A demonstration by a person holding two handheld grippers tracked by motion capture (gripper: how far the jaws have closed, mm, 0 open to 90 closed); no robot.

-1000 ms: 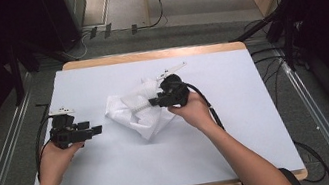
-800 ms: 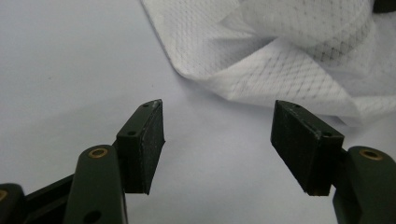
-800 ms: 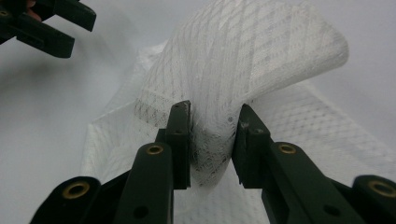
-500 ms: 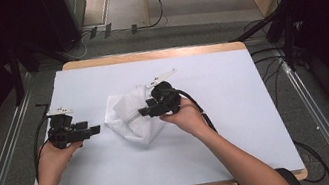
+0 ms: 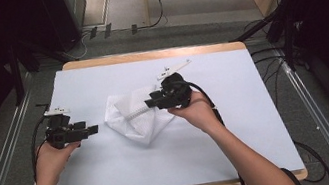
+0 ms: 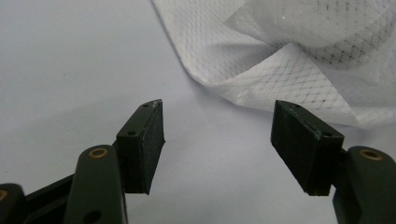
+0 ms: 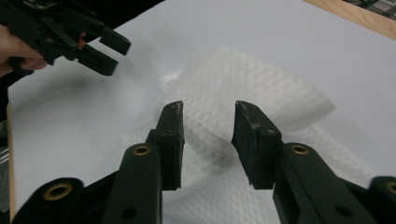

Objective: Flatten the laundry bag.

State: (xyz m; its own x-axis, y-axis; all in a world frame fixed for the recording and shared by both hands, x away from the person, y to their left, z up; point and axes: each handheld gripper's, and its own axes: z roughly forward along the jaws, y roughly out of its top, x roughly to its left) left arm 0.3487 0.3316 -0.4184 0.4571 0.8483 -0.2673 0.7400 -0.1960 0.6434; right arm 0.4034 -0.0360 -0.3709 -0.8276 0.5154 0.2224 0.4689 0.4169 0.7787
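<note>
Underneath everything, the table (image 5: 239, 125) with its pale sheet spreads out ahead of both my tools, wooden edge showing on the far side. On it, between my two tools, lies the white mesh cloth (image 5: 132, 121), crumpled and partly folded over itself; a fold of it curls up just beyond my right tool's tips, and its lower corner lies ahead and to the right of my left tool's tips. My right tool (image 7: 205, 123) hangs over the cloth's right part, tilted down toward it, its jaws partly apart and having just been closing; nothing is caught between the pads, the cloth showing through the gap below them. My left tool (image 6: 217, 140) sits low at the left of the cloth, apart from it, jaws standing wide with only bare table between them. From my right tool's own camera, the left tool (image 7: 70, 35) shows at upper left, beyond the cloth.
</note>
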